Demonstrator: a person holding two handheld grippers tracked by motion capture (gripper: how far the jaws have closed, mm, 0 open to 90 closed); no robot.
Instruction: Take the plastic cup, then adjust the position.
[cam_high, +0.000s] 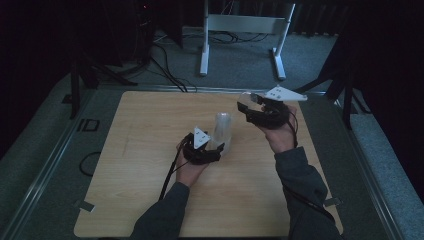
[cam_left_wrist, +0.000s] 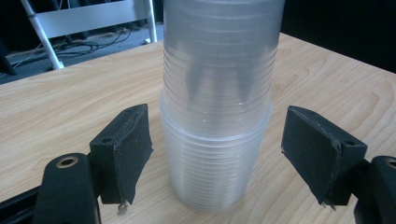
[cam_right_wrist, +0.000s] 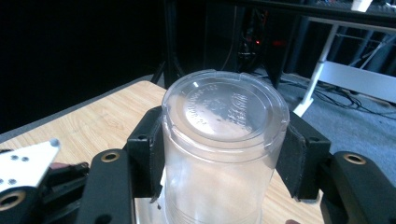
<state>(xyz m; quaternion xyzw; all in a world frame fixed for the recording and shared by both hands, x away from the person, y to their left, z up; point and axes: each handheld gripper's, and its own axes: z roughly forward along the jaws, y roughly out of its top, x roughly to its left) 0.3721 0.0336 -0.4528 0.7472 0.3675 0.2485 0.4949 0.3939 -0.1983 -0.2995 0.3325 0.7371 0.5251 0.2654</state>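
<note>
A stack of cups stood upside down near the middle of the table, between the pads of the left gripper without touching them. To its right and farther back, well apart, the right gripper held a single cup above the table. Behind the table stood a frame on the floor.

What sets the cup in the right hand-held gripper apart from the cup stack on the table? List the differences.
The single cup is clamped between pads and lifted off the table; the cup stack stands on it, unclamped. The single cup is one piece; the cup stack is many nested. Both are clear plastic, bottom up.
</note>
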